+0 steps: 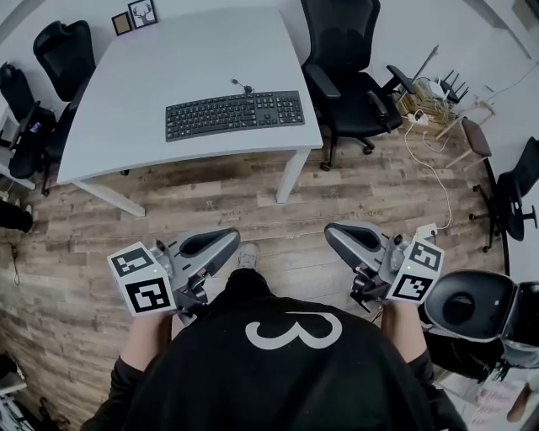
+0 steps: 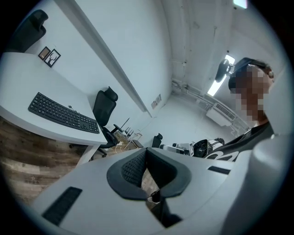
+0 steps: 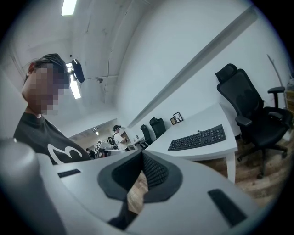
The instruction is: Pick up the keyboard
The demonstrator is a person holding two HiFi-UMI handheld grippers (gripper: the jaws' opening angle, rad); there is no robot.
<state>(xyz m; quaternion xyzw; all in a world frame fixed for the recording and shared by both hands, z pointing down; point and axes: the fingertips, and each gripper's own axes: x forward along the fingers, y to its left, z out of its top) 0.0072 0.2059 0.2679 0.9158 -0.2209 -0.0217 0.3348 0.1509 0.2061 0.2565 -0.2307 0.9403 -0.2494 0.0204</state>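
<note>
- A person's torso in a black top (image 1: pixel 290 362) with a large white figure on it fills the bottom of the head view, with both forearms reaching forward.
- The left tongs (image 1: pixel 226 242) are held at the lower left, level and pointing ahead. Their cube with square markers (image 1: pixel 143 279) sits nearest the body.
- In the left gripper view, the left tongs (image 2: pixel 147 158) are closed, their dark ribbed pads (image 2: pixel 133 167) meeting at the tips with only floor showing behind them.
- The right tongs (image 1: pixel 335 234) are held at the lower right, mirroring the left pair, with their own marker cube (image 1: pixel 417 271) at the back.
- In the right gripper view, the right tongs (image 3: pixel 141 158) are closed too, pad against pad, gripping no object.
- A pale shoe toe (image 1: pixel 247 255) shows between the two tongs, on a wood plank floor (image 1: pixel 253 202).
- Beyond a stretch of floor stands a white desk (image 1: pixel 126 84), well apart from both tongs.
- The black keyboard (image 1: pixel 234 114) lies flat on the desk, near the front edge and toward the right end, its cable (image 1: pixel 242 86) curling off its far side.
- The keyboard (image 2: pixel 63 113) also shows at the left of the left gripper view, and the keyboard (image 3: pixel 197 138) at the right of the right gripper view.
- A black office chair (image 1: pixel 345 67) stands at the desk's right end, and another black chair (image 1: pixel 67 50) at its far left corner.
- Two small picture frames (image 1: pixel 135 17) stand on the desk's far edge.
</note>
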